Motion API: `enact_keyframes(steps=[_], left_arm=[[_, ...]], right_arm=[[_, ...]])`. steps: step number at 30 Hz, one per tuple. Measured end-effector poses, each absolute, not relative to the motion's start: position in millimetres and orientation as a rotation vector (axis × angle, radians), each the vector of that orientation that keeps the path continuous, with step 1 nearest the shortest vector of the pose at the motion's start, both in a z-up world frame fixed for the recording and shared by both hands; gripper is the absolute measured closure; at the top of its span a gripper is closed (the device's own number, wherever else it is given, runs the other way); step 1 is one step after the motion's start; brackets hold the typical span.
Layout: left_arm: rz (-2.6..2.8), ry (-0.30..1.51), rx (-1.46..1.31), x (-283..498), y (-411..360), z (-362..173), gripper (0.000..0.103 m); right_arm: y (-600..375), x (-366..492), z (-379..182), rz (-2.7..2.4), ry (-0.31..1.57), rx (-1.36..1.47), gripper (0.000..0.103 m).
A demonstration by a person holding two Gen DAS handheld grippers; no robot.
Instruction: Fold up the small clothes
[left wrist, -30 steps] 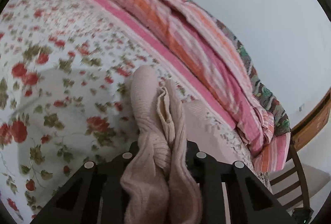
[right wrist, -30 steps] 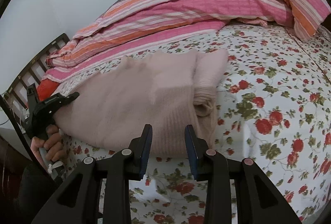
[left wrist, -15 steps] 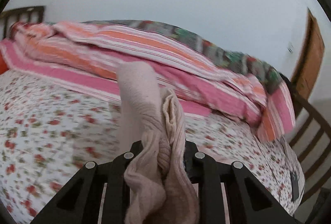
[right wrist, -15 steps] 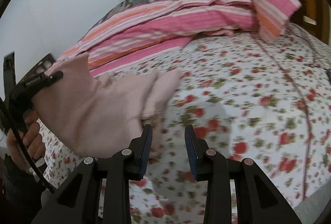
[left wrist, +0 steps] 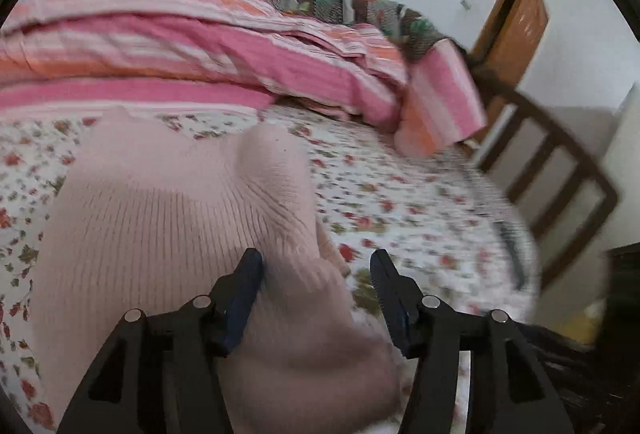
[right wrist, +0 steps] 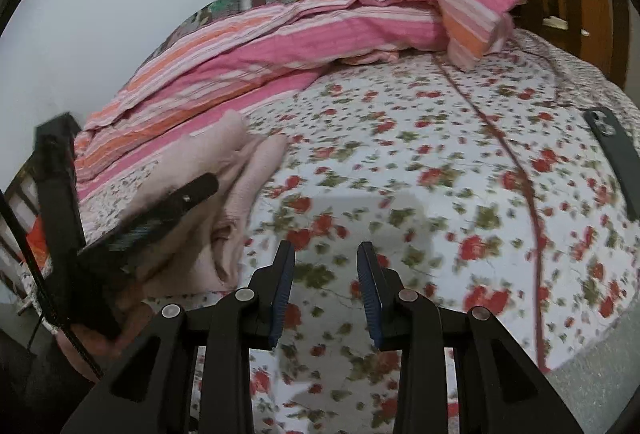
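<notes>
A pale pink ribbed knit garment (left wrist: 180, 218) lies bunched on the flowered bed sheet (left wrist: 420, 201). My left gripper (left wrist: 316, 258) hovers over its right edge. Its jaws are opening, a fold of the knit lies loosely between them, and the pads do not press on it. In the right wrist view the same garment (right wrist: 240, 173) sits at the left, with one of the left gripper's fingers (right wrist: 176, 201) across it. My right gripper (right wrist: 325, 254) stands open over bare sheet to the right of the garment, with nothing between its fingers.
A pink and orange striped quilt (left wrist: 200, 45) is heaped along the far side of the bed. A wooden bed frame (left wrist: 560, 185) and door (left wrist: 516, 13) stand at the right. A dark phone (right wrist: 612, 157) and a red cord (right wrist: 520, 169) lie on the sheet's right part.
The left gripper, earlier shut on the bunched knit and carrying it, has swung across the bed and spread its jaws; the knit now rests on the sheet. The right gripper drifted sideways, its opening unchanged.
</notes>
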State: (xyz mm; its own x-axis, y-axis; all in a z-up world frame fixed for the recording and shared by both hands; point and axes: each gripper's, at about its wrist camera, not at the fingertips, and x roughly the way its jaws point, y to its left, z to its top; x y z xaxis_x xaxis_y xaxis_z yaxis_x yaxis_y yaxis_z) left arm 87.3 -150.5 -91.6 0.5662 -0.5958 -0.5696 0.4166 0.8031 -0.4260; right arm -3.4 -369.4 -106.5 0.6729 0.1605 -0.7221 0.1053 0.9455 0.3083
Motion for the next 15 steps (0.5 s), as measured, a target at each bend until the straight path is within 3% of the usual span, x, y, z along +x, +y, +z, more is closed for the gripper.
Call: enact_keyframes(steps=[2, 7, 13, 14, 15], left_arm=[[-0.636, 0.745, -0.3, 81.2, -124.0, -79.8, 0.048], [-0.495, 0.638, -0.273, 70.3, -63.9, -63.4, 0.042], [-0.356, 0.678, -0.28, 80.8, -12.4, -85.1, 0.042], [-0.348, 0.682, -0.289, 81.6, -7.8, -89.1, 0.042], [-0.348, 0.685, -0.3, 82.9, -4.5, -93.2, 0.042]], right_arm=[[-361.7, 4.9, -103.5, 0.083, 0.822, 0.346, 0.068], [-331.3, 37.0, -88.4, 0.245, 0.775, 0.395, 0.052], [-293.4, 83.8, -97.5, 0.325, 0.803, 0.474, 0.05], [-284.9, 92.7, -103.5, 0.301, 0.827, 0.459, 0.053], [-277.1, 100.3, -109.4, 0.261, 0.853, 0.43, 0.078]])
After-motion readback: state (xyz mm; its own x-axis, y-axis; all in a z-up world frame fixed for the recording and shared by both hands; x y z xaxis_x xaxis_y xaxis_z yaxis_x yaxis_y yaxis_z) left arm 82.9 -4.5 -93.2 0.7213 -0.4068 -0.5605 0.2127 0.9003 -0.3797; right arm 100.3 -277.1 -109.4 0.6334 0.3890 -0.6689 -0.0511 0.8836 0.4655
